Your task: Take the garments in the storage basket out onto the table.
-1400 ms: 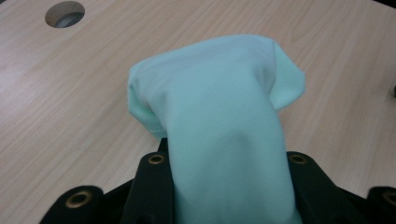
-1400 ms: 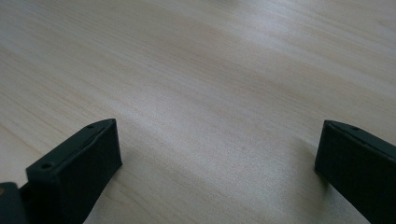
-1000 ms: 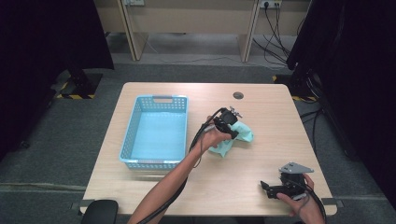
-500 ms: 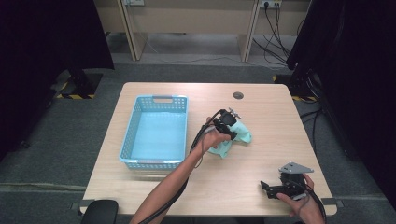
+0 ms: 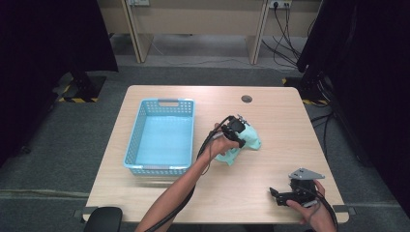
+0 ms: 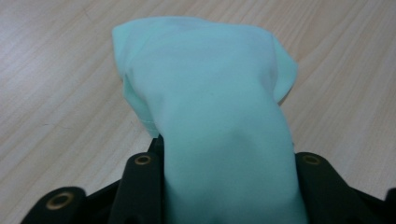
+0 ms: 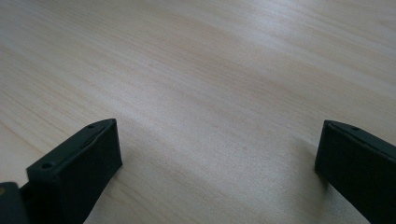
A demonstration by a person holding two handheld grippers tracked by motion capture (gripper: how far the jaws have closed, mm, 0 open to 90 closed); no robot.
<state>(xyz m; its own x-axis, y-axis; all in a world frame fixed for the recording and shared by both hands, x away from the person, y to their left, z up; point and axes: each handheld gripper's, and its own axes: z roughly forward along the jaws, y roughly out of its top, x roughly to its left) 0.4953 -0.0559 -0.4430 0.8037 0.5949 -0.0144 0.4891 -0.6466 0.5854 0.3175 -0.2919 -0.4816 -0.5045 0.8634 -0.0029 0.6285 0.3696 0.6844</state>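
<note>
Left gripper [image 5: 240,131] sits on the crumpled mint-green cloth [image 5: 241,145] lying mid-table right of the light-blue plastic basket [image 5: 163,137]; its jaws have just been opening, with the cloth still bunched between them. Looks like the let-go step, so next likely calls for backing off clear of the fabric. Right gripper [image 5: 279,195] rests spread wide and empty on the wooden table [image 5: 270,121].

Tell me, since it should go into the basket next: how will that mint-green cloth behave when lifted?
Probably floppy: the cloth bulges in soft folds between the left gripper jaws, which have just been opening. Likely light, as it lies crumpled on the table. It may sag and drag below the jaws.
</note>
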